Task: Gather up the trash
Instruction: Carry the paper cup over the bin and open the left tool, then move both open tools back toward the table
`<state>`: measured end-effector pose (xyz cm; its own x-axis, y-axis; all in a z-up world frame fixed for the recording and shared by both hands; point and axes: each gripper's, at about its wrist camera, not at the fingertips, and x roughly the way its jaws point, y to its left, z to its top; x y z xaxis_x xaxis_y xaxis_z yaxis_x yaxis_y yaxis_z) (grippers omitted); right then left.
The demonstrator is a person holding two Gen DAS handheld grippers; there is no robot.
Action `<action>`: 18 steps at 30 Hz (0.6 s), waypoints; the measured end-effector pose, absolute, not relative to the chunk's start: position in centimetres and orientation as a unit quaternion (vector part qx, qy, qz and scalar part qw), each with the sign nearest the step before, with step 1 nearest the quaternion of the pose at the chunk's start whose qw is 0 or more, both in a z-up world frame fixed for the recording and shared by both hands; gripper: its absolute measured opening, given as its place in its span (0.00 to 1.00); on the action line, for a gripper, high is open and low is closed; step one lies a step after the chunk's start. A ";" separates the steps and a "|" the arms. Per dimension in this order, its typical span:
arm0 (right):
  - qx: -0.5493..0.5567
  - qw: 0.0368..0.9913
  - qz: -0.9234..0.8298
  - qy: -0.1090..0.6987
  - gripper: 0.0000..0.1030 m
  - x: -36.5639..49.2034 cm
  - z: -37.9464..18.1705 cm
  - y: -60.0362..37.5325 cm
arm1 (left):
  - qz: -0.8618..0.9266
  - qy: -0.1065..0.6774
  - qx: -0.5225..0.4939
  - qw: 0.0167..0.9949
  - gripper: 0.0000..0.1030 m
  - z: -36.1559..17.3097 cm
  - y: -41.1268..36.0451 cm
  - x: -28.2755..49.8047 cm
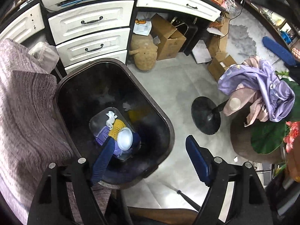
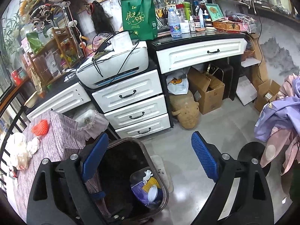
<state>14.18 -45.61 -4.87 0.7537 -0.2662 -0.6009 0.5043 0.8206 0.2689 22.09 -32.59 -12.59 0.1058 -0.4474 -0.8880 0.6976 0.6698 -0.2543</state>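
1. Dark brown plastic makes up the trash bin (image 1: 114, 120), which stands on the grey floor (image 1: 180, 93) just beside the white drawer unit (image 1: 90, 35) and touches the purple-grey cloth (image 1: 24, 103) draped at its side.
2. The bin's opening is oblong; in my left view its long axis runs from the drawers at upper left down toward my fingers at lower right.
3. At the bottom lies the collected trash: a clear tray (image 1: 110, 131) holding a crumpled white tissue (image 1: 111, 117), a yellow foam net (image 1: 117, 127), a white round lid (image 1: 125, 138) and purple wrapping (image 1: 102, 136).
4. The tray's long axis follows the bin's own.
5. My left gripper (image 1: 150, 159) hangs above the bin, fingers spread wide, holding nothing.
6. My right gripper (image 2: 150, 159) is likewise spread and empty, higher up, with the bin (image 2: 131, 178) below it.
7. On the cloth-covered surface (image 2: 56, 140) lie an orange foam net (image 2: 40, 127) and white crumpled paper (image 2: 20, 150), well apart from the bin.
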 end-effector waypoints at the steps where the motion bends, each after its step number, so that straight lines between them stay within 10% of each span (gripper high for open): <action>1: 0.214 0.912 -0.212 0.280 0.87 14.2 -4.9 -45.6 | -0.392 0.541 0.112 0.736 0.75 -12.2 -32.4 22.0; 18: 0.189 0.914 -0.145 0.327 0.88 16.9 -7.2 -40.5 | -0.363 0.438 0.080 0.819 0.85 -4.9 -22.1 19.7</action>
